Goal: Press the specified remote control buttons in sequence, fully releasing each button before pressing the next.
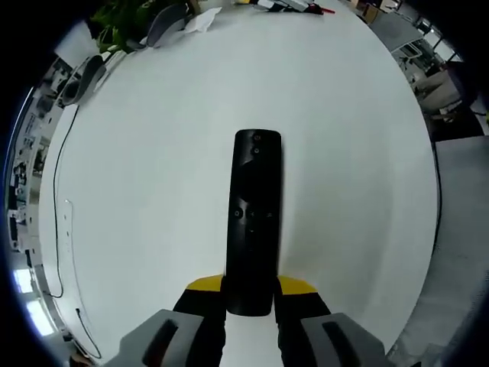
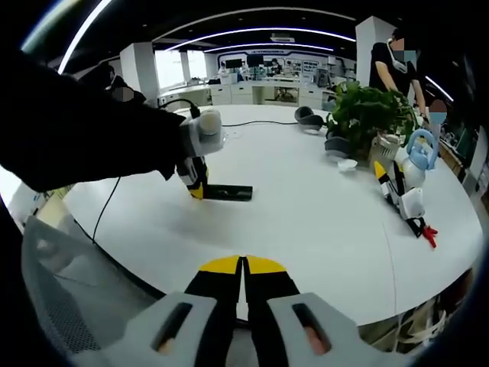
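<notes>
A long black remote control (image 1: pixel 254 218) points away from me over the white table (image 1: pixel 153 153) in the left gripper view. My left gripper (image 1: pixel 250 294) is shut on its near end, a yellow-tipped finger on either side. In the right gripper view the same remote (image 2: pixel 228 192) sticks out to the right of the left gripper (image 2: pixel 197 177), held just above the table (image 2: pixel 306 206) by a dark-sleeved arm (image 2: pixel 84 130). My right gripper (image 2: pixel 243 269) is shut with nothing in it, yellow tips touching, hovering near the table's front edge well short of the remote.
A potted plant (image 2: pixel 367 111), a light blue kettle (image 2: pixel 419 153) and a parked gripper tool (image 2: pixel 403 200) stand at the table's right side. A black cable (image 2: pixel 107 206) trails off the left edge. A mesh chair back (image 2: pixel 69 298) is at the lower left. People stand in the background.
</notes>
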A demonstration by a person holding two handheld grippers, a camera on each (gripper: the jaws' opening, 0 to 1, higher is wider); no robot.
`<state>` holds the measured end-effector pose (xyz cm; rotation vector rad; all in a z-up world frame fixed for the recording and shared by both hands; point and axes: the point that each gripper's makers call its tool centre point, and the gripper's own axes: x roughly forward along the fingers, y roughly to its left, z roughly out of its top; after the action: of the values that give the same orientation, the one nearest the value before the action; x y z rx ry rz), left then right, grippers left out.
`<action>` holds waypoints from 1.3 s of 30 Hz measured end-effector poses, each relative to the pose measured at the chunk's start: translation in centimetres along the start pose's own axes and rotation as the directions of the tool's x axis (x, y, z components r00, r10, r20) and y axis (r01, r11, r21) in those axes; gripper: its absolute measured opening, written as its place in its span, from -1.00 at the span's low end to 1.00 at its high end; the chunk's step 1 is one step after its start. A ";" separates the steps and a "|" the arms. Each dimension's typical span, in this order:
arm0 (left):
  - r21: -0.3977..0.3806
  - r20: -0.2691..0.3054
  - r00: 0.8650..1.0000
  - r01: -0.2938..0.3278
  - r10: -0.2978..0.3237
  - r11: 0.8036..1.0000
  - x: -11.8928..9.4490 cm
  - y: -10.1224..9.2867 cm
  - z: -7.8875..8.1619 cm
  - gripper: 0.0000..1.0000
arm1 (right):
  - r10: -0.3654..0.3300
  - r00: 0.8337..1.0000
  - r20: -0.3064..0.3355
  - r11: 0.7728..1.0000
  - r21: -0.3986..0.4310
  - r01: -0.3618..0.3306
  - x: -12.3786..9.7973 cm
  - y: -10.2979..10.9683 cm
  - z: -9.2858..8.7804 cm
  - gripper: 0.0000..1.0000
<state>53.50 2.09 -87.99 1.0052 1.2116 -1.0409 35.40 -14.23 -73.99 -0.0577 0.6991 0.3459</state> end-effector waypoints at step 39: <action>-0.046 0.016 1.000 0.002 -0.001 0.999 -0.2 -3.1 -1.1 -0.52 | 0.020 0.999 -0.025 0.999 -0.028 -0.021 0.2 0.5 -0.4 -1.00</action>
<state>50.21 2.44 -88.00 0.9588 1.2188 -1.0157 35.10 -13.73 -74.33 -0.0815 0.7194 0.3751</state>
